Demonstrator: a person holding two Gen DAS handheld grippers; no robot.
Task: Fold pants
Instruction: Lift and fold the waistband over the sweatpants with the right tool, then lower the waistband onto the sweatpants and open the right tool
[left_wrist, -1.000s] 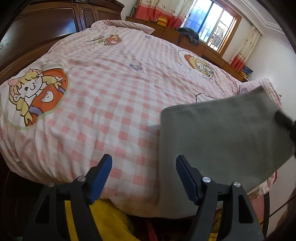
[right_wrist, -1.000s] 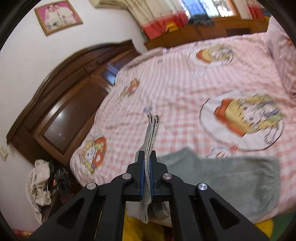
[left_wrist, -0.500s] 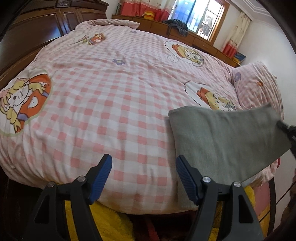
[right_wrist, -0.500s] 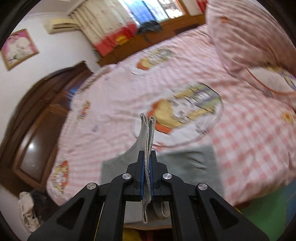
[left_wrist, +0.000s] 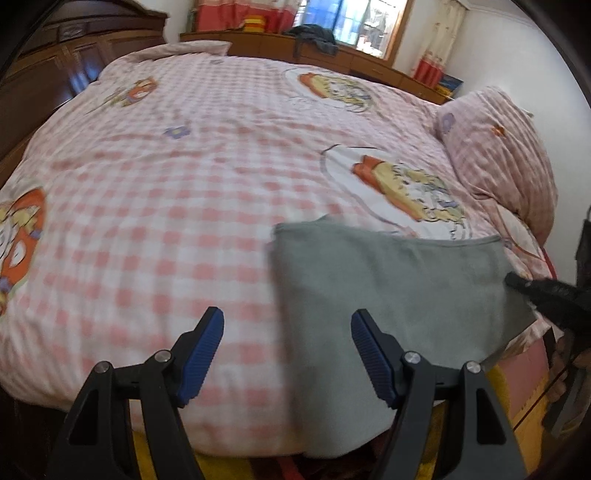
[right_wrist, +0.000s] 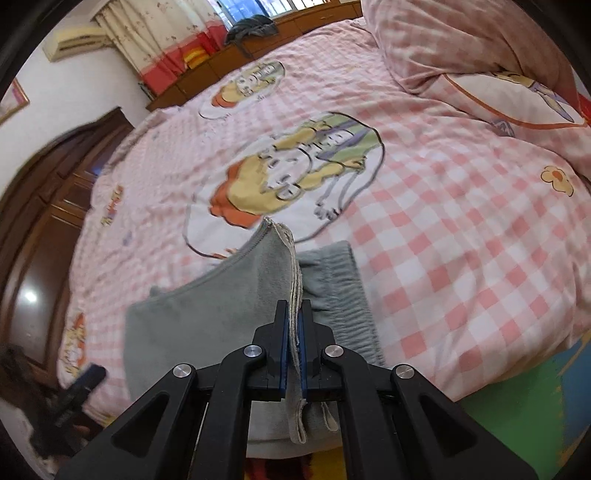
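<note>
Left wrist view: the left gripper (left_wrist: 286, 354) hangs with jaws wide apart and empty at the near edge of the pink-and-white checked bedspread (left_wrist: 155, 206); the folded grey fleece pants (left_wrist: 384, 291) lie just right of it, draping over that edge. Right wrist view: the right gripper (right_wrist: 293, 347) is clamped on the pants' stacked edge (right_wrist: 290, 266), lifted above the elastic waistband (right_wrist: 340, 295); long axis runs left from these jaws, so the right hand is nearer.

Pink checked bed (left_wrist: 184, 206), dark wooden wardrobe (left_wrist: 44, 74) left, bright window (left_wrist: 354, 26), white walls (left_wrist: 517, 55).
</note>
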